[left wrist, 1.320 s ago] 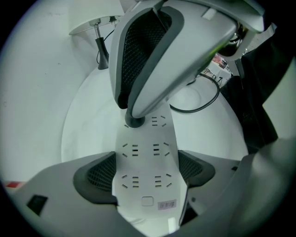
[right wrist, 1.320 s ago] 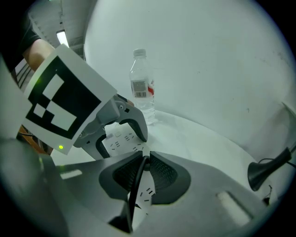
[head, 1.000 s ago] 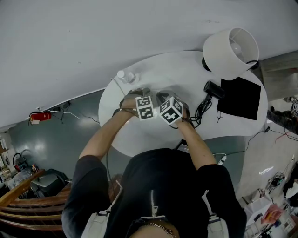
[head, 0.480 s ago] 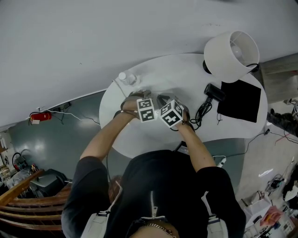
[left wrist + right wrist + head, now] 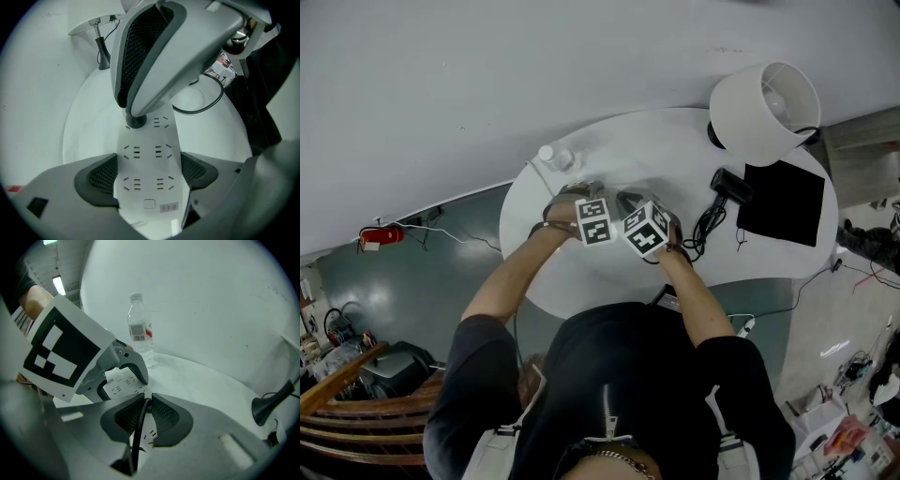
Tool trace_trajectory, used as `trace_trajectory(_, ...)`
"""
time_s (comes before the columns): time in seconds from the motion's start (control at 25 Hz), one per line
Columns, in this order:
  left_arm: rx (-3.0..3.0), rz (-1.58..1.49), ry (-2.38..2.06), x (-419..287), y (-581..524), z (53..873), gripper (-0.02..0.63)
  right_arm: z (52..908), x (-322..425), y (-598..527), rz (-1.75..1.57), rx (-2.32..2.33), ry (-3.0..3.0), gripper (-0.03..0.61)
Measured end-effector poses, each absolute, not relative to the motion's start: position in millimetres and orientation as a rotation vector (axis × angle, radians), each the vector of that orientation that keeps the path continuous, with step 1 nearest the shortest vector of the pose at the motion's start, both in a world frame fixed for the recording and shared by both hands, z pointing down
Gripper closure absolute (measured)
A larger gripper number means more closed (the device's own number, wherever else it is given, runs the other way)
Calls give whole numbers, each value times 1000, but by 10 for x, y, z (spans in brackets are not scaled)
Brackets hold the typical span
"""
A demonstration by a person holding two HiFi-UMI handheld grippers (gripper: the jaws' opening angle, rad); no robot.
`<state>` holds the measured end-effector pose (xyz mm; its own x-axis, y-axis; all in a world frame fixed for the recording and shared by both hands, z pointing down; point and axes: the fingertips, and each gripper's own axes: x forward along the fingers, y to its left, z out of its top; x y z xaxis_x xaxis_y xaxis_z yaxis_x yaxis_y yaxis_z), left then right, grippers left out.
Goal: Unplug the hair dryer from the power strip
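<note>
Squarely clamping the power strip (image 5: 147, 178) between left fingers (image 5: 98, 180) — right fingers (image 5: 166, 416) pinched tight on the black cord (image 5: 139, 427).

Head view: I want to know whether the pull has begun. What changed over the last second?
Nothing visibly changed. The left gripper stays clamped on the power strip and the right gripper on the plug, both at the same spot on the table; the hair dryer and lamp have not moved.
</note>
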<state>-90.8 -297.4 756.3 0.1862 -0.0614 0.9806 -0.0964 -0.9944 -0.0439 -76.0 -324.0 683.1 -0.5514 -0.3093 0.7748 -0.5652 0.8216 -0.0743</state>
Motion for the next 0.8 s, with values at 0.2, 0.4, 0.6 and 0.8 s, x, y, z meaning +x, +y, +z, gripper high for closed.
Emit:
trace_trajectory(0.2, 2397, 1984, -158, -900, -2978, 7570, 212, 6833, -747, -3244, 413, 636, -2192, 531)
trace_trajectory(0.4, 2394, 1991, -160, -905, -2980, 7576, 212, 6832, -743, -3252, 426, 642, -2196, 531)
trace_trajectory(0.6, 2395, 1992, -159, -893, -2983, 7583, 212, 6828, -730, -3239, 419, 656, -2199, 531)
trace_trajectory(0.8, 2394, 2000, -158, -899, -2973, 7571, 212, 6828, -711, -3215, 423, 659, -2195, 531)
